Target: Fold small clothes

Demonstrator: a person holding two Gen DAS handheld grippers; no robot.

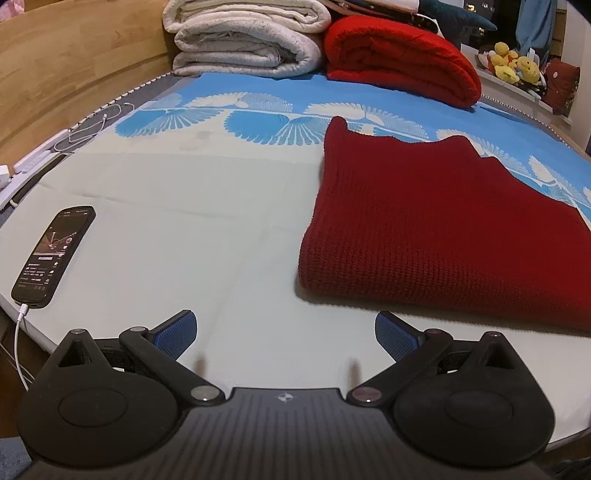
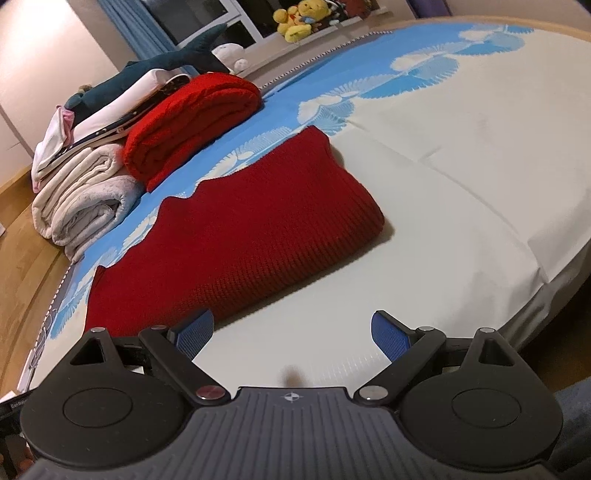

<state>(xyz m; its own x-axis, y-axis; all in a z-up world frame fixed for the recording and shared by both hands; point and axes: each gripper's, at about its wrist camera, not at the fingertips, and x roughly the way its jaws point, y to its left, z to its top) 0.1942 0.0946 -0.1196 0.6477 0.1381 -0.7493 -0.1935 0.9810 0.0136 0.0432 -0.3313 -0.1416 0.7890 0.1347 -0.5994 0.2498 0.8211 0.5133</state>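
Note:
A dark red knit garment (image 1: 443,229) lies folded flat on the pale bed sheet (image 1: 184,221); it also shows in the right wrist view (image 2: 236,236). My left gripper (image 1: 284,332) is open and empty, just short of the garment's near left corner. My right gripper (image 2: 291,332) is open and empty, at the garment's near edge, with its left fingertip (image 2: 195,328) close to the fabric. Neither gripper touches the garment.
A phone (image 1: 53,254) on a white cable lies at the left bed edge. Folded white blankets (image 1: 243,37) and a bright red blanket (image 1: 402,59) are stacked at the far side. Plush toys (image 2: 299,18) sit on a sill. A wooden bed frame (image 1: 55,74) borders the mattress.

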